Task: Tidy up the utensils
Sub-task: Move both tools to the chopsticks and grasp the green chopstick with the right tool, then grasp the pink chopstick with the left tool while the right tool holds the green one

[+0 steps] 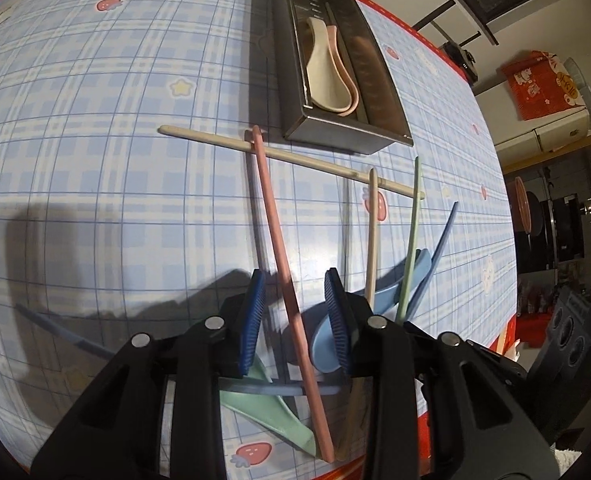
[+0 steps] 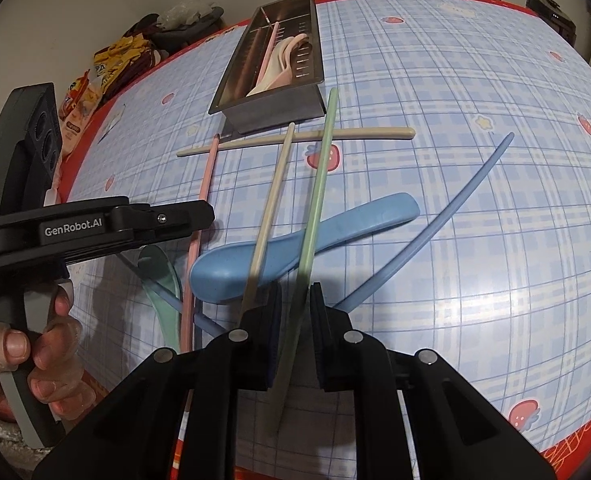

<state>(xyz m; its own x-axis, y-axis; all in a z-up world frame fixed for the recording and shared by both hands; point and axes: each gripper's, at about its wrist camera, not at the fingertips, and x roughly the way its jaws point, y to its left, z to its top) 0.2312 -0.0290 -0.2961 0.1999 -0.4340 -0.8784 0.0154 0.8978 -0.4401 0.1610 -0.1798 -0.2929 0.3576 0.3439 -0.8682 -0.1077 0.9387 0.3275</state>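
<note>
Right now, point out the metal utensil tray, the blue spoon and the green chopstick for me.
metal utensil tray [image 2: 273, 110]: right wrist view, on its near end wall.
blue spoon [image 2: 219, 276]: right wrist view, on its bowl.
green chopstick [image 2: 320, 176]: right wrist view, mid-shaft, above the spoon handle.

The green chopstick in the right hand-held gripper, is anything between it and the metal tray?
Yes. The green chopstick lies across the blue spoon and the crosswise beige chopstick, its tip near the metal tray. A second beige chopstick lies alongside it. The right hand-held gripper straddles its near end, pads not yet visibly closed.
</note>
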